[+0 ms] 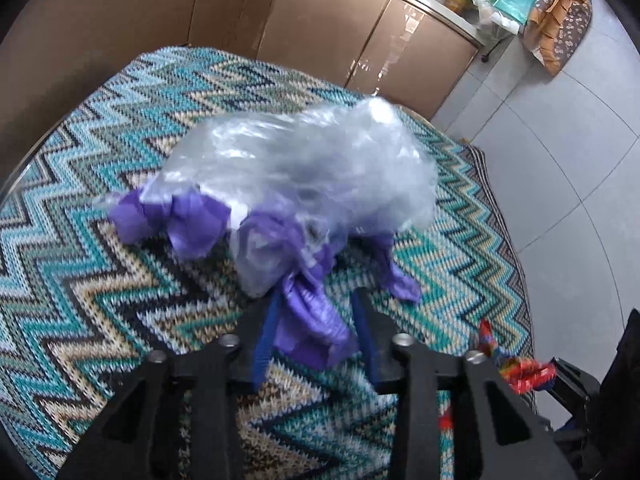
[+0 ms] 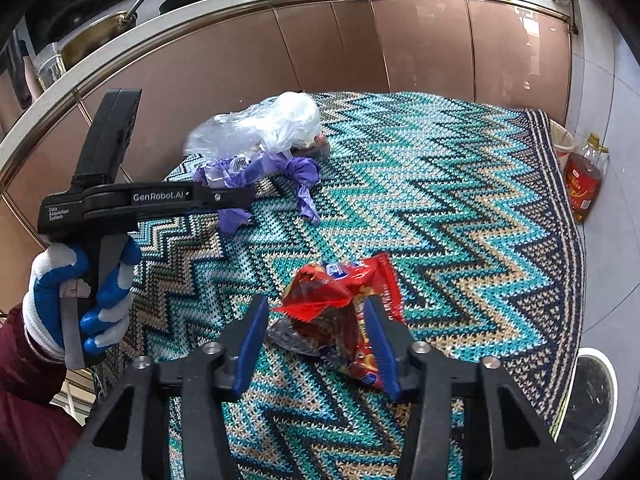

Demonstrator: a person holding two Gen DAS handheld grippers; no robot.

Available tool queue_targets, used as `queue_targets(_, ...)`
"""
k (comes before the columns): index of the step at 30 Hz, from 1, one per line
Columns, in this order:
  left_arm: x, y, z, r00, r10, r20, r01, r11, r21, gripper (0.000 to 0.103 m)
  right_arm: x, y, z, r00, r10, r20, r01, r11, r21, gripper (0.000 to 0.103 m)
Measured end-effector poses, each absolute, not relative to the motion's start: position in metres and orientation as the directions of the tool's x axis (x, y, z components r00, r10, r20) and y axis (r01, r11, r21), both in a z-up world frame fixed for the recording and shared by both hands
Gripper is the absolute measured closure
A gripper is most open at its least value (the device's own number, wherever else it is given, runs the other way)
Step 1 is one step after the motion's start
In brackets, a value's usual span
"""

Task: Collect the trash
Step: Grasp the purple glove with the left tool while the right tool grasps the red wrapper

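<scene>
A round desk [image 2: 460,208] wears a zigzag cloth in blue, green and tan. Two bits of trash lie on it.

In the left wrist view, the left gripper [image 1: 316,320] points down at a purple bag [image 1: 308,316]. One end of the purple bag sits right between the two blue jaws. The left jaw touches it. The right jaw has a small gap beside it, so the jaws are not squeezing the bag yet; they stand part open around it. A big clear plastic bag [image 1: 296,164] lies just past the jaws, at 12 o'clock, on top of the rest of the purple bag.

In the right wrist view, the right gripper [image 2: 316,332] points down at a red snack wrapper [image 2: 340,300]. The wrapper lies between the blue jaws, closer to the right jaw, which touches it. I cannot tell if the left jaw presses on it. The top of the wrapper sticks out past the jaws at 12 o'clock.

From here the clear bag and the purple bag lie far up the desk at 11 o'clock. A hand [image 2: 80,300] in a blue and white glove holds the left gripper at 9 o'clock.

An oil bottle [image 2: 584,180] stands on the floor at 3 o'clock.
</scene>
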State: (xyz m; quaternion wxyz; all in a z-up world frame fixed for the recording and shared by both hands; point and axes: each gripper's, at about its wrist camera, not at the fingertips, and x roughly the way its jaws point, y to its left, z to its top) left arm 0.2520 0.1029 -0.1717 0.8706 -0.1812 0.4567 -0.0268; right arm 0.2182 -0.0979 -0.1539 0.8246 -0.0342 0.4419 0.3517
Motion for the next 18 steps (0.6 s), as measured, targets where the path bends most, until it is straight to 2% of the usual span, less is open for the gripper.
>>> queue_targets(4, 0.243, 0.104, -0.172, 0.577, -0.233, -0.783, -0.104, 0.93, -0.353, 0.082, 0.215, -0.095, -0.154, 0.358, 0.548, -0.756, -0.619, 0.745, 0.248, 0.079)
queue_targets(5, 0.241, 0.104, -0.171, 0.579, -0.237, -0.78, -0.098, 0.93, -0.355, 0.086, 0.214, -0.094, -0.154, 0.358, 0.551, -0.754, -0.62, 0.744, 0.249, 0.08)
queue_targets(7, 0.236, 0.104, -0.17, 0.583, -0.236, -0.778, -0.092, 0.932, -0.352, 0.088, 0.212, -0.095, -0.152, 0.359, 0.555, -0.75, -0.62, 0.743, 0.253, 0.09)
queue_targets(18, 0.192, 0.104, -0.157, 0.601, -0.259, -0.757, -0.05, 0.932, -0.359, 0.089, 0.192, -0.1, -0.132, 0.395, 0.566, -0.723, -0.615, 0.748, 0.249, 0.093)
